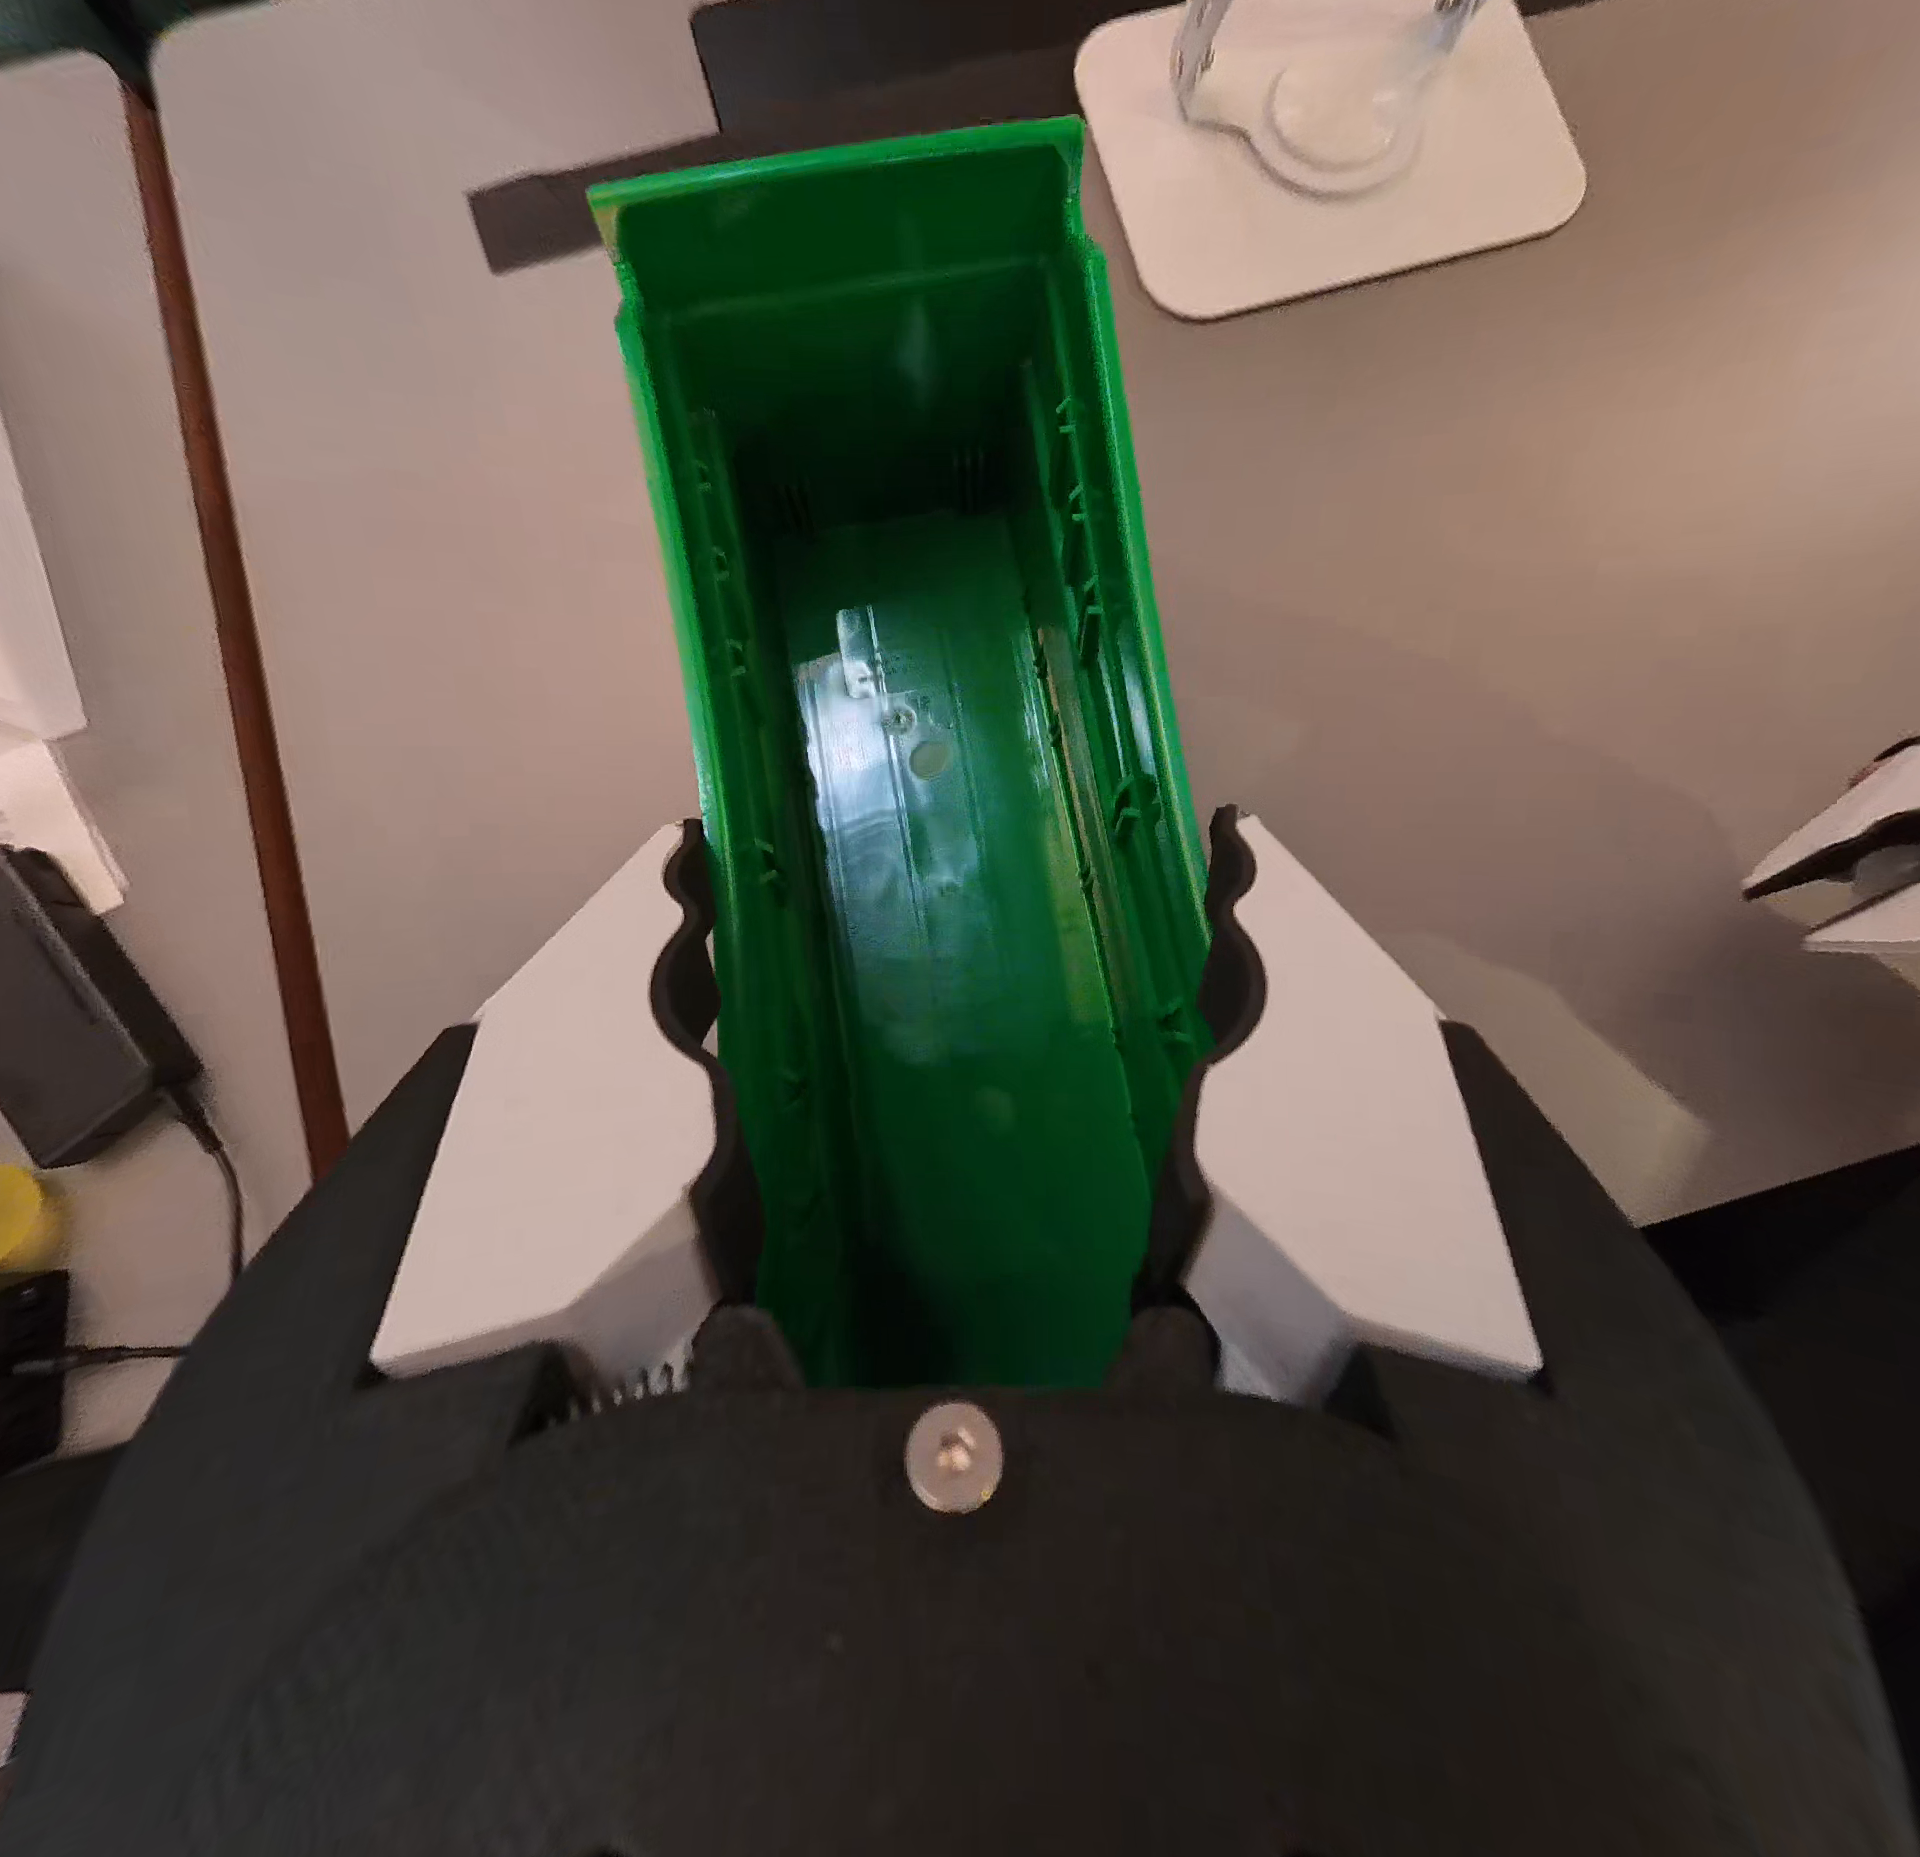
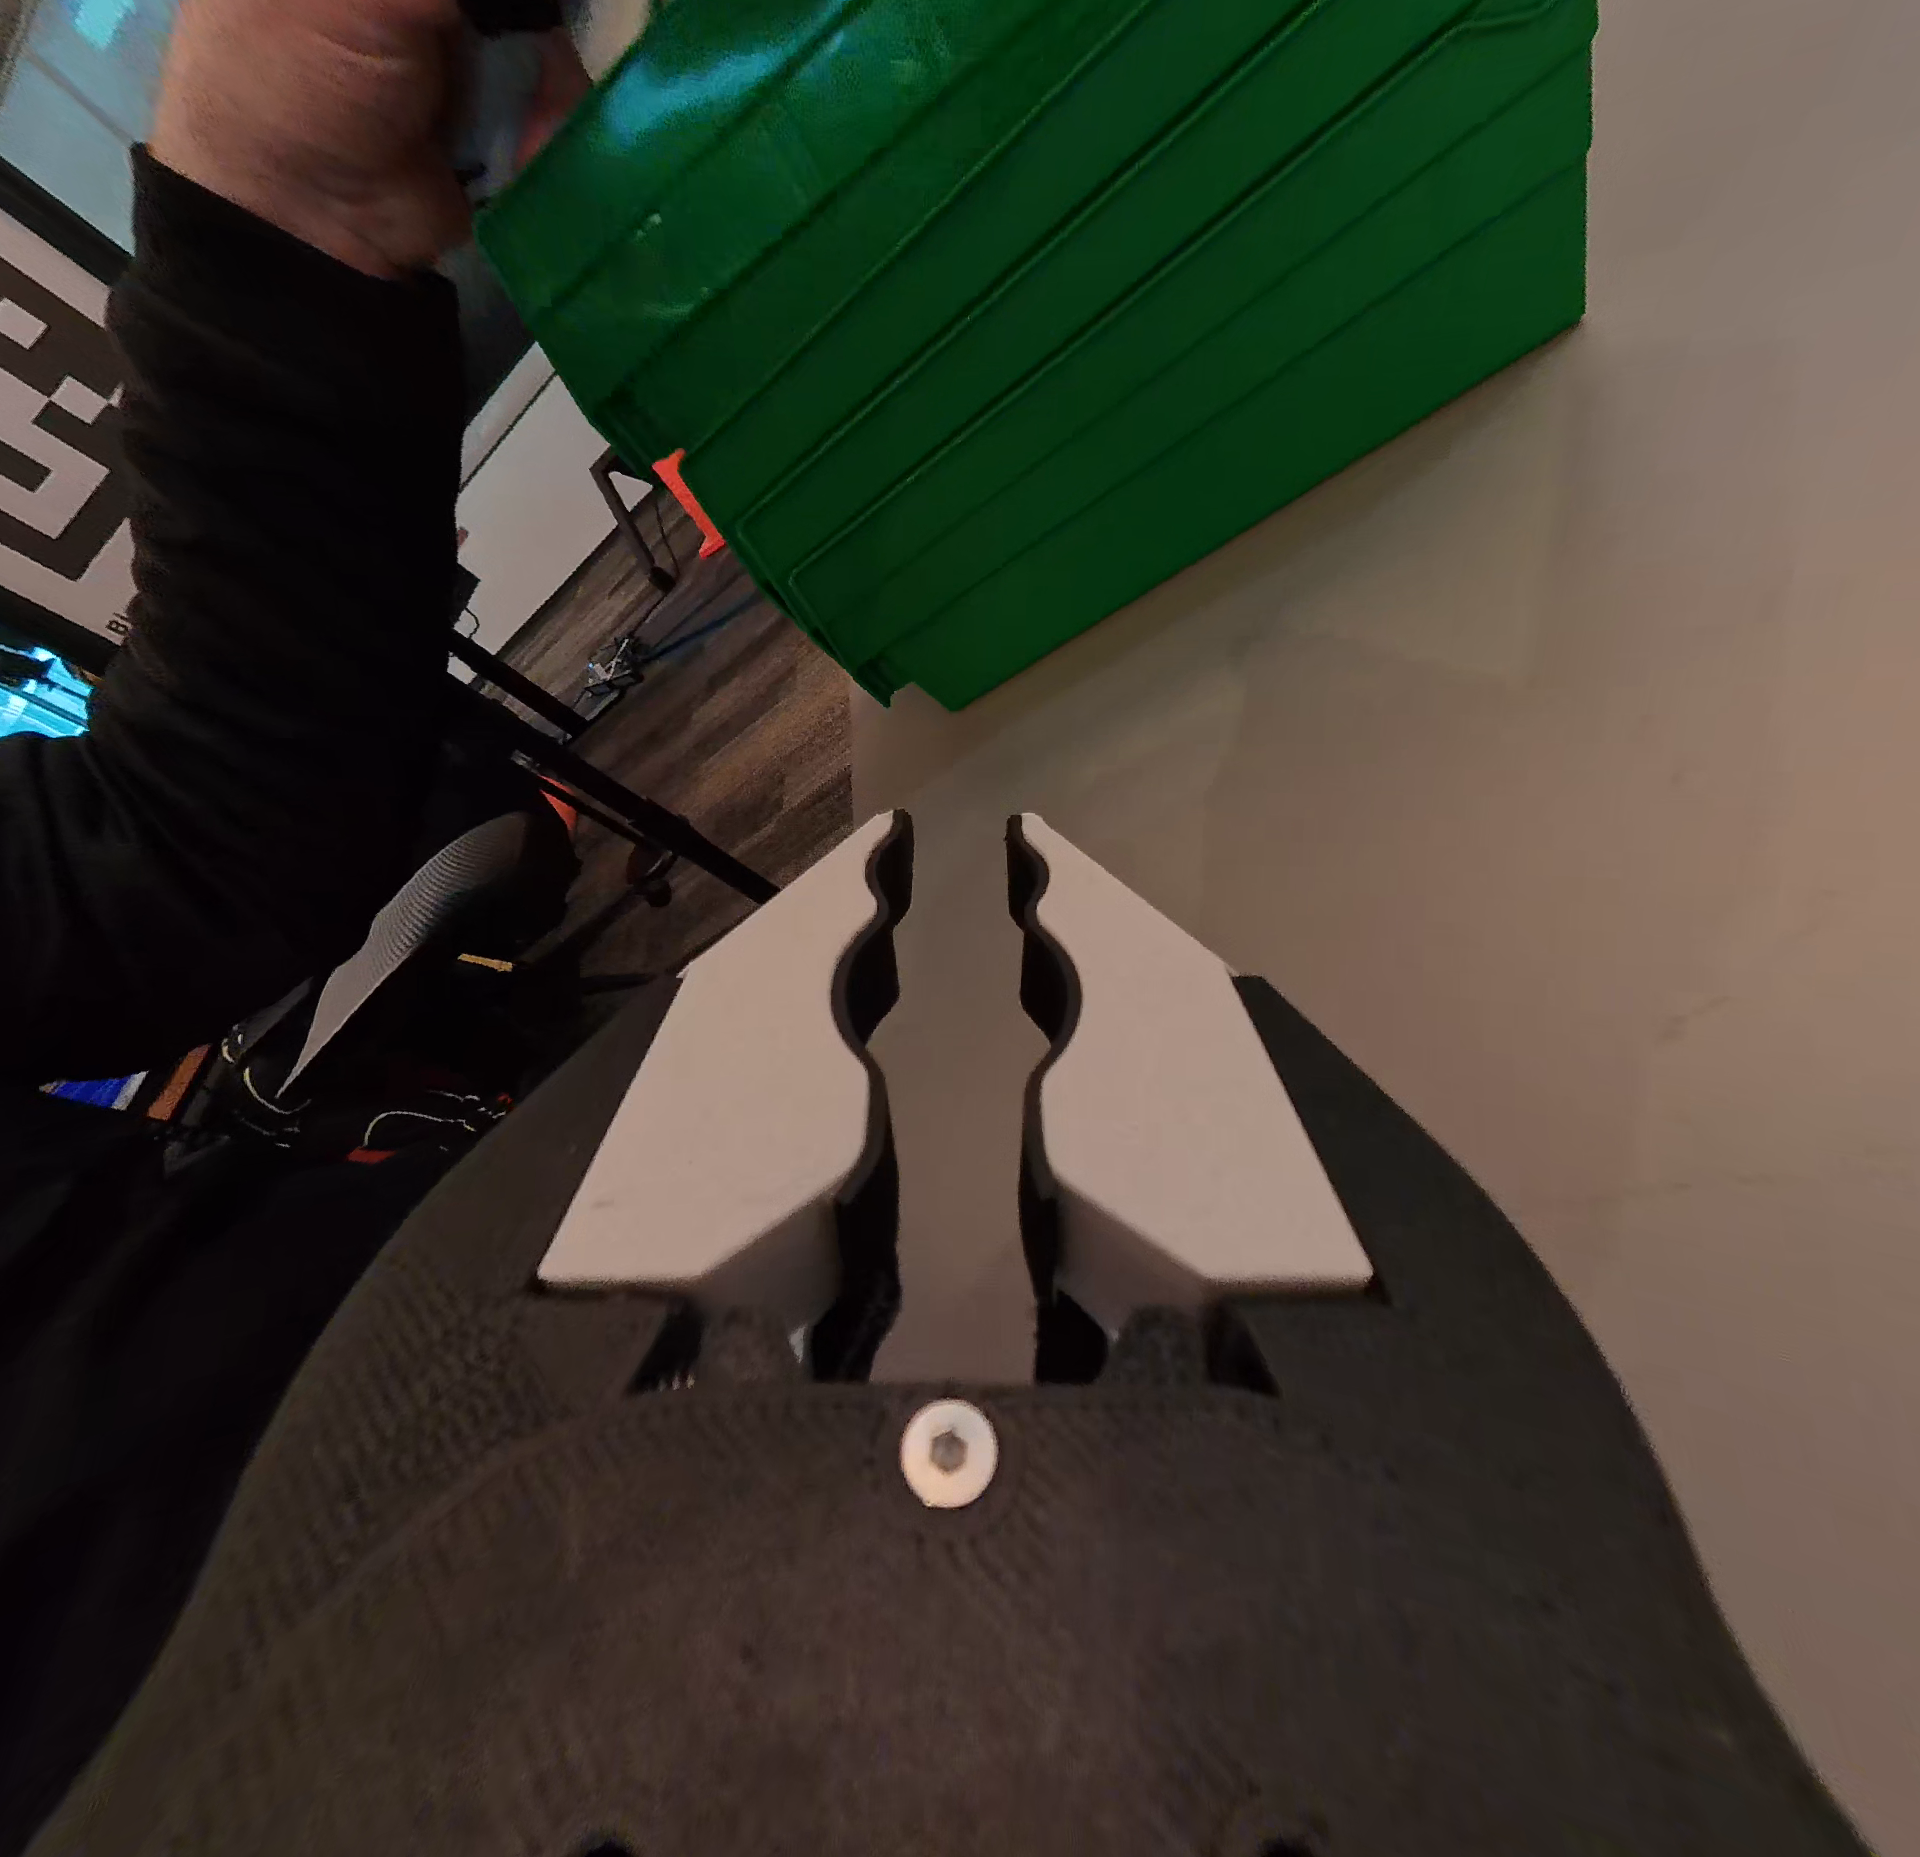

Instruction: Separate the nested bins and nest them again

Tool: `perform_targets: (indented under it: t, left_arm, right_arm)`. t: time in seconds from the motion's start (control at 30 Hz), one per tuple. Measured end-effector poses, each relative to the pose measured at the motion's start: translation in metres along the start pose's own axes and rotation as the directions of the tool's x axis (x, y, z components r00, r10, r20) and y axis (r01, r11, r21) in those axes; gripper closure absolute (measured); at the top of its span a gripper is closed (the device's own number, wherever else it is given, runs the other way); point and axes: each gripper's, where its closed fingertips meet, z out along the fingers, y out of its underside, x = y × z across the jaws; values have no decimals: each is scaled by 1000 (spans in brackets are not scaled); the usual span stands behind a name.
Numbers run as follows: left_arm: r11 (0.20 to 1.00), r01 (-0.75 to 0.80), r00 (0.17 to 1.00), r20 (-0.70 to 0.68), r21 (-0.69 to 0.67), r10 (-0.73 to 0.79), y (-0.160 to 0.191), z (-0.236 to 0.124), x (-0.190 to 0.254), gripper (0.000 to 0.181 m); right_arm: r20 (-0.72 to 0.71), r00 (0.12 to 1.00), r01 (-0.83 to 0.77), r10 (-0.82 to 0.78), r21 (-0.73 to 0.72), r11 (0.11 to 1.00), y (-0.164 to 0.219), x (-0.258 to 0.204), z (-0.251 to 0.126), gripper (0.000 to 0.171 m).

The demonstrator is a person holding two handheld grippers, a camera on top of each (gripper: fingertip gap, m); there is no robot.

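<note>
I see the pale table [image 2: 1558, 872] filling most of both views, and on it the stack of green bins [image 2: 1091, 301], nested one inside another, with several rims showing stepped along its side in my right wrist view. Its far lower edge touches the table; I cannot tell whether the near end is raised. In my left wrist view I look down into the top green bin [image 1: 914, 768], and my left gripper [image 1: 956, 934] has its 2 fingers closed against that bin's outer side walls. A person's hand [image 2: 312, 114] in a black sleeve is at the stack's near end. My right gripper [image 2: 958, 872] sits apart from the stack, fingers parted by a narrow gap, holding nothing. A white lamp base [image 1: 1330, 145] stands beyond the bins.
</note>
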Motion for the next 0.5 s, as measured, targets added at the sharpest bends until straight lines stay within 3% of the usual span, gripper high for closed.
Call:
perform_targets:
  t: [0.23,0.4,0.5]
  left_arm:
    - [993,-50,999,25,109,47,-33,-38,15,86]
    - [960,-116,988,-66,255,137,-77,-67,81,86]
    - [946,-146,966,-162,290,200,-89,-56,138,85]
  right_arm:
    - [-25,1000,4,-3,34,999,-10,6,-13,155]
    - [-91,996,3,9,130,991,-29,23,-43,154]
    - [-142,989,-3,35,220,976,-44,36,-72,153]
